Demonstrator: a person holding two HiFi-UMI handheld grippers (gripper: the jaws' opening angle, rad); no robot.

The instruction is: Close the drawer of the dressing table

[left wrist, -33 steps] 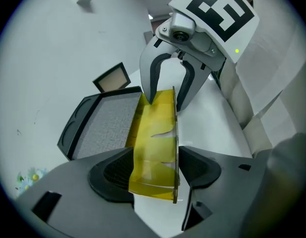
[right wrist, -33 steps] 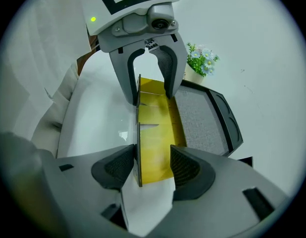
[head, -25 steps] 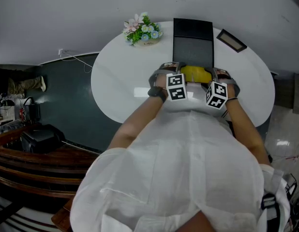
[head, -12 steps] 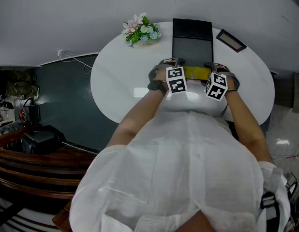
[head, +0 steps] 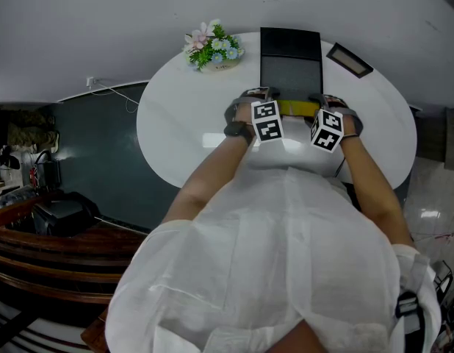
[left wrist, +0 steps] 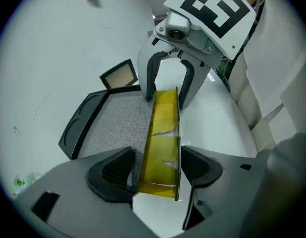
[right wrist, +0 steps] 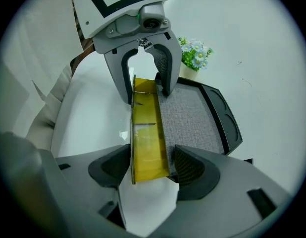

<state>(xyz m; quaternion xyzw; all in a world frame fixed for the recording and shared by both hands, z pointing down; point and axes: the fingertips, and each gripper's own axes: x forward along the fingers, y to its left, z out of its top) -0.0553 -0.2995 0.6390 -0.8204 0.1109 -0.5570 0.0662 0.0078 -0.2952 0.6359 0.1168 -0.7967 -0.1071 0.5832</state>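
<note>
L gripper (left wrist: pixel 157 170) & R gripper (right wrist: pixel 152 168) sit side by side at upper centre of the head view. Each straddles one end of the translucent yellow plastic drawer (head: pixel 296 109), which pokes out a bit from the flat dark-grey box (head: pixel 289 61) on the round white table (head: pixel 183 138). Both sets of jaws have just been closing slightly but aren't clamped: pads v. near the drawer's sides, w/ slim gaps showing.

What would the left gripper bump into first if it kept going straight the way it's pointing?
Probably the yellow drawer front. It already stands between the open jaws of the left gripper, which have just been closing round it. Depth is unclear.
</note>
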